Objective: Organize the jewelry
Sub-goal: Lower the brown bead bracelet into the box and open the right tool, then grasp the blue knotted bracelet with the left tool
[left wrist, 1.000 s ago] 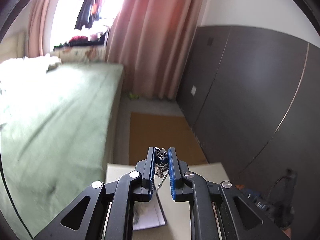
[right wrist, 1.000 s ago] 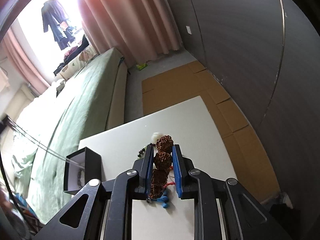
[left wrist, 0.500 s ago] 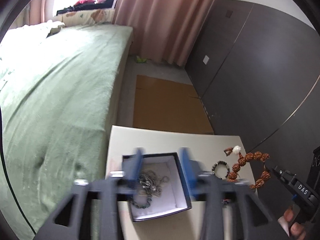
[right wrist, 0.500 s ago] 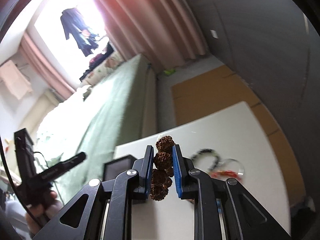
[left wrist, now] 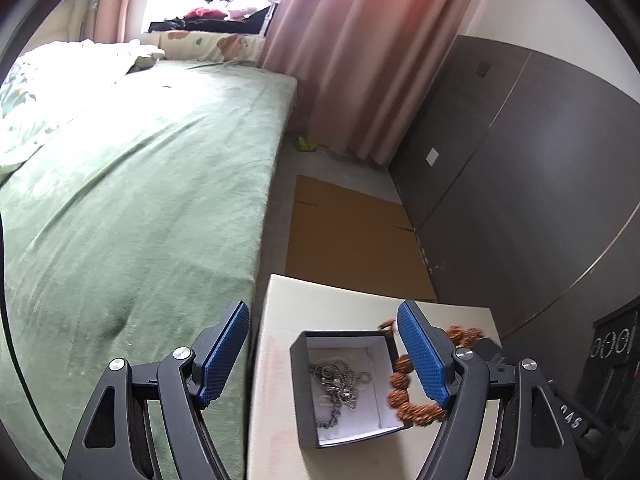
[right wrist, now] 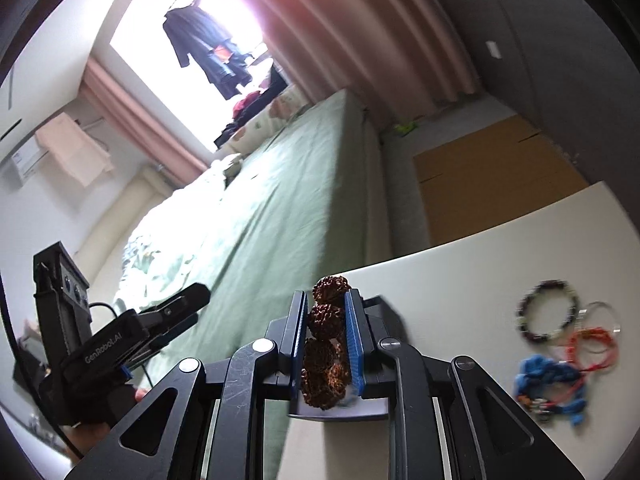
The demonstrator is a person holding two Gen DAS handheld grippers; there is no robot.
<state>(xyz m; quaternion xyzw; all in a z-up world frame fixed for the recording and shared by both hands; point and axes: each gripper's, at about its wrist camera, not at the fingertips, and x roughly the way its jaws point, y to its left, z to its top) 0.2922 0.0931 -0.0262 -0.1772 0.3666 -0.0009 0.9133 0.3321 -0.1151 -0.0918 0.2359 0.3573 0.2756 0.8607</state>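
Observation:
A small black box (left wrist: 304, 396) with a white lining sits on the white table (left wrist: 360, 300). A silver chain (left wrist: 340, 384) lies inside it. My left gripper (left wrist: 321, 307) hovers above the box; its jaws are opening and nothing is between the pads. My right gripper (right wrist: 325, 295) is shut on a brown rough-bead bracelet (right wrist: 326, 316). That bracelet (left wrist: 400, 384) dangles over the box's right rim in the left wrist view. In the right wrist view the box (right wrist: 376, 308) is mostly hidden under the fingers, and the left gripper (right wrist: 188, 308) shows at the left, held by a hand (right wrist: 92, 436).
More jewelry lies on the table to the right: a dark beaded bracelet (right wrist: 548, 312), a thin bangle (right wrist: 600, 316), a red cord (right wrist: 592, 344) and a blue tassel (right wrist: 548, 376). A green bed (left wrist: 140, 200) runs along the left. Cardboard (left wrist: 352, 232) covers the floor beyond the table, by a dark wardrobe (left wrist: 520, 180).
My left gripper went from shut on the silver chain to wide open, and the chain now lies in the box. My right gripper swung the brown bracelet left, over the box.

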